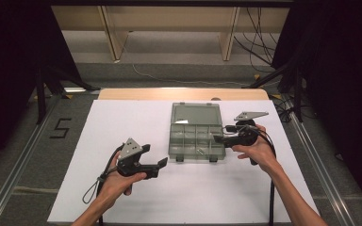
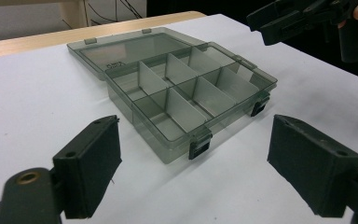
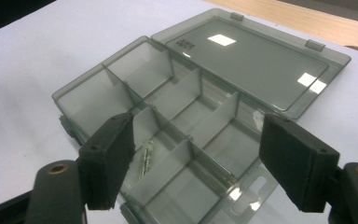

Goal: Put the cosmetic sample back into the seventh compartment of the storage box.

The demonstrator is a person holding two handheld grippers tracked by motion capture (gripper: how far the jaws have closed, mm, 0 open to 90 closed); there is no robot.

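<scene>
Box: the smoky clear organiser box point(image 1: 197, 139) lies at centre right of the high view on the white bench point(image 1: 122, 122), lid point(image 1: 195, 113) folded flat away from the person, two black latches point(image 2: 199, 145) on the near edge.
Small part: a thin greenish screw-like piece point(image 3: 146, 157) lies in a near-row compartment, at lower centre of the right gripper view, just beside the left-hand jaw and touching neither pad.
Right hand-held gripper point(image 1: 220, 138): hovers over the box's right edge; jaws stand wide, with nothing clamped between them.
Left hand-held gripper point(image 1: 162, 163): held low at lower centre left of the high view, just off the box's near left corner; jaws wide apart, nothing held.
Step in hand (judgement): the part looks dropped off in its cell, so the right gripper should lift clear.
Doing it well: raise straight up before swinging aside, so a pad does not catch a divider point(image 3: 177, 95) or drag the light box; keep the left gripper ready to steady the near wall.
Hard to make out: the part's exact kind is too small and dim to tell; in the high view it is only a faint glint.
Cut off: the box's nearest corner runs out of the right gripper view at the bottom; the moulded lettering on the lid is unreadable.
</scene>
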